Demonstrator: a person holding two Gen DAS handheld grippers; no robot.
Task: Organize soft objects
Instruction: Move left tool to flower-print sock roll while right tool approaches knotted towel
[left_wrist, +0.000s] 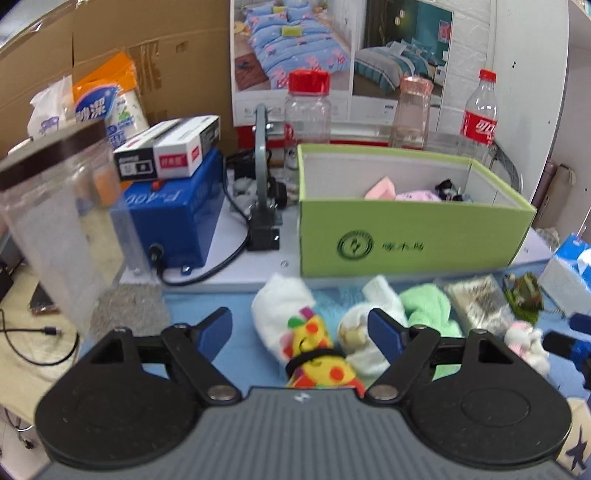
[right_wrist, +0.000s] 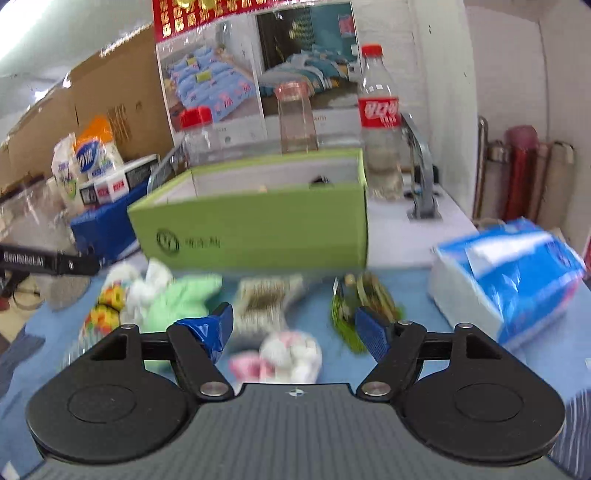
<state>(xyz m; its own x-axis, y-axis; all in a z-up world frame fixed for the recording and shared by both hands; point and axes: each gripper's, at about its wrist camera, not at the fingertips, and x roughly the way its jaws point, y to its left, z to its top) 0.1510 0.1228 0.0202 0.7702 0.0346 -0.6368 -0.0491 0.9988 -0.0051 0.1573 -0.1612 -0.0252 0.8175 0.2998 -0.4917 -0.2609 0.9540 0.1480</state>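
A green cardboard box (left_wrist: 413, 236) stands behind a row of soft things on a blue mat; pink and patterned soft items (left_wrist: 410, 192) lie inside it. My left gripper (left_wrist: 299, 328) is open, above a yellow spotted plush (left_wrist: 317, 358) and white socks (left_wrist: 284, 306). A green cloth (left_wrist: 428, 306), a grey speckled cloth (left_wrist: 476, 299) and a pink-white plush (left_wrist: 524, 339) lie to the right. My right gripper (right_wrist: 295, 328) is open over the pink-white plush (right_wrist: 288, 354), with the grey cloth (right_wrist: 262, 299) and a green-brown toy (right_wrist: 362, 299) ahead.
A clear jar (left_wrist: 62, 221) stands at the left, beside a blue machine (left_wrist: 173, 218) with a small carton on it. Bottles (left_wrist: 478, 114) stand behind the box. A blue tissue pack (right_wrist: 509, 280) lies at the right, and a faucet (right_wrist: 421, 173) behind it.
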